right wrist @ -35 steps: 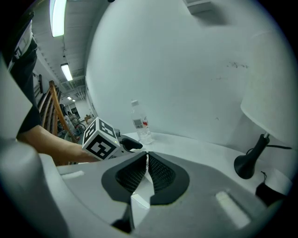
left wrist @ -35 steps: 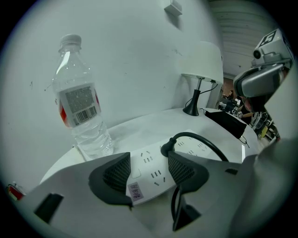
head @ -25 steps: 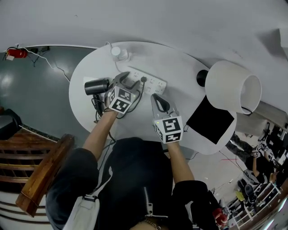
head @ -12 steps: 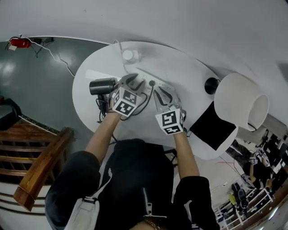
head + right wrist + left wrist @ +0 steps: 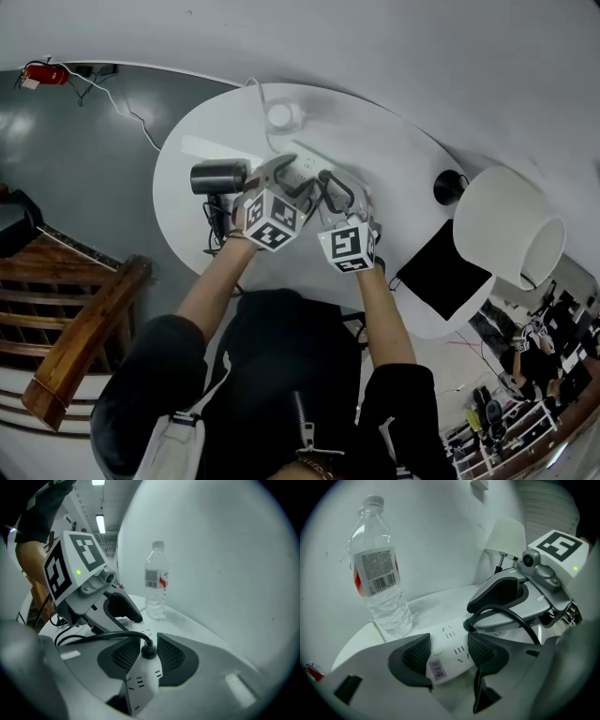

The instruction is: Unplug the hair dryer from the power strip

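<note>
The right gripper point(image 5: 149, 658) has its fingers shut on the black plug point(image 5: 149, 649), which sits in the white power strip point(image 5: 140, 686). A black cord point(image 5: 93, 638) runs from the plug off to the left of these fingers.

The left gripper point(image 5: 449, 654) has its fingers apart. They have just been opening, and the near end of the strip lies between them. It is hard to see if the pads touch it. The right gripper hides the strip's far end there.

In the head view the grippers hide the plug. The black hair dryer point(image 5: 217, 176) lies on the round white surface point(image 5: 178, 211) just left of the left fingers, its handle covered.

A small sticker point(image 5: 437, 670) on the strip has print too tiny to read. Past the fingers stands a water bottle point(image 5: 379, 588) with a bar code and a red patch. Its words are too small to read. The wall is close behind it.

Right of the right fingers is bare surface, then a black square point(image 5: 441, 272) and a white lamp point(image 5: 506, 225).
</note>
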